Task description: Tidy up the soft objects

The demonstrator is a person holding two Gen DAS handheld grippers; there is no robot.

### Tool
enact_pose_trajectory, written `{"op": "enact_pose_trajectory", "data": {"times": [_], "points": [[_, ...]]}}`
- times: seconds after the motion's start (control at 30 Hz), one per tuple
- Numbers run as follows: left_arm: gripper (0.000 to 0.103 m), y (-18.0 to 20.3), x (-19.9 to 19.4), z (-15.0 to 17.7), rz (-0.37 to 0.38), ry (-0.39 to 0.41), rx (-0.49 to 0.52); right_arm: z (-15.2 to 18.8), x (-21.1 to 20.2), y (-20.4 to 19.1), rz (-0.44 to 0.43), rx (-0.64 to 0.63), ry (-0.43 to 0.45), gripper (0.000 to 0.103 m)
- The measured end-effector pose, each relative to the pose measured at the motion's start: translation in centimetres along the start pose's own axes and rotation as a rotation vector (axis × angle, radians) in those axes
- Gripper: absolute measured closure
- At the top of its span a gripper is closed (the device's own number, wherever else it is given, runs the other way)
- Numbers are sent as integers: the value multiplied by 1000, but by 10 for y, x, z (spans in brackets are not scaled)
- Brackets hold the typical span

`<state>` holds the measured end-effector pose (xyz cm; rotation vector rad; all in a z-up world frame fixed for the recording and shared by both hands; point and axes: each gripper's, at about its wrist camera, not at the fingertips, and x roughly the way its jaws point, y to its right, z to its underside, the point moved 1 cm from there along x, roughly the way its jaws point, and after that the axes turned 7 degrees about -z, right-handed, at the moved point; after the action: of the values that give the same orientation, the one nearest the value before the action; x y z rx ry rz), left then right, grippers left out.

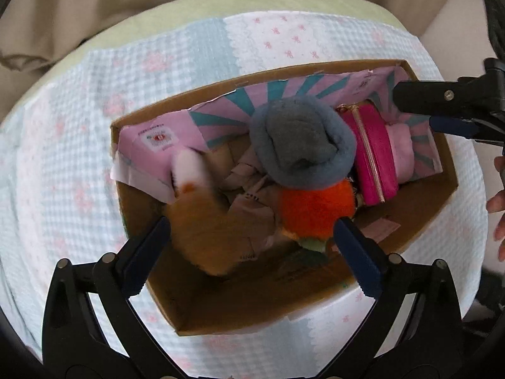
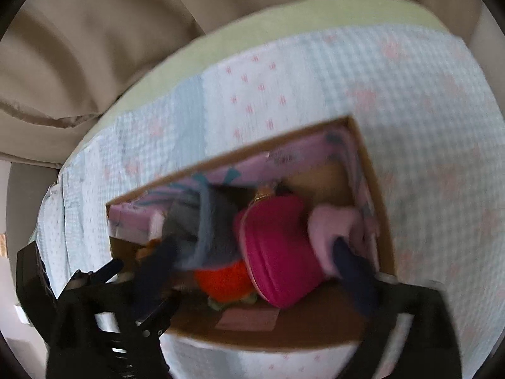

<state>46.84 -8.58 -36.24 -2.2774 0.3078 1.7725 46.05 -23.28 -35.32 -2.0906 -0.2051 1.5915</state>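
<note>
An open cardboard box lined with pink and teal paper sits on a patterned blanket. Inside lie a grey-blue fleece item, an orange plush, a magenta zip pouch, a pale pink soft item and a blurred brown and white plush. My left gripper is open above the box, its jaws wide on either side of the plush toys. My right gripper is open over the box; the view is blurred. The pouch and fleece lie between its fingers.
The blanket is light blue and white with pink bows, over a green cushion on a beige sofa. The right gripper's finger reaches over the box's far right corner. A hand shows at the right edge.
</note>
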Motion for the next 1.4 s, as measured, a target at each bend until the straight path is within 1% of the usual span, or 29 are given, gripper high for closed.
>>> {"op": "enact_pose_trajectory", "data": {"times": [0.03, 0.13, 0.2, 0.3, 0.43, 0.53, 0.67, 0.77, 0.83, 0.93, 1.1, 1.2, 1.33, 1.4], "points": [[0, -2, 1, 1, 8, -3, -12, -1, -2, -1, 8, -7, 16, 0], [0, -6, 1, 2, 14, -6, -29, -1, -2, -1, 31, -20, 2, 0], [0, -6, -2, 3, 18, -5, -33, -1, -3, 0, 54, -30, 8, 0], [0, -6, -9, 5, 11, -2, -33, 4, -6, -1, 56, -37, 12, 0], [0, -8, -27, 10, 19, 17, -51, 12, -18, -3, 55, -41, 17, 0], [0, -8, -50, 17, 21, 43, -61, 20, -34, -10, 66, -60, 35, 0], [0, -9, -93, 29, 23, 96, -78, 32, -66, -26, 81, -99, 75, 0], [0, -10, -131, 41, 29, 150, -99, 47, -100, -43, 95, -154, 119, 0], [0, -11, -159, 51, 26, 188, -112, 59, -125, -55, 103, -185, 154, 0], [0, -13, -212, 75, 27, 268, -133, 81, -167, -74, 124, -231, 214, 0], [0, -17, -286, 116, 20, 382, -183, 131, -237, -106, 172, -295, 327, 0], [0, -19, -325, 143, -6, 455, -199, 161, -270, -121, 204, -334, 394, 0], [0, -21, -373, 186, -8, 549, -224, 204, -308, -135, 210, -363, 460, 0], [0, -21, -392, 207, -12, 579, -234, 229, -324, -140, 211, -365, 488, 0]]}}
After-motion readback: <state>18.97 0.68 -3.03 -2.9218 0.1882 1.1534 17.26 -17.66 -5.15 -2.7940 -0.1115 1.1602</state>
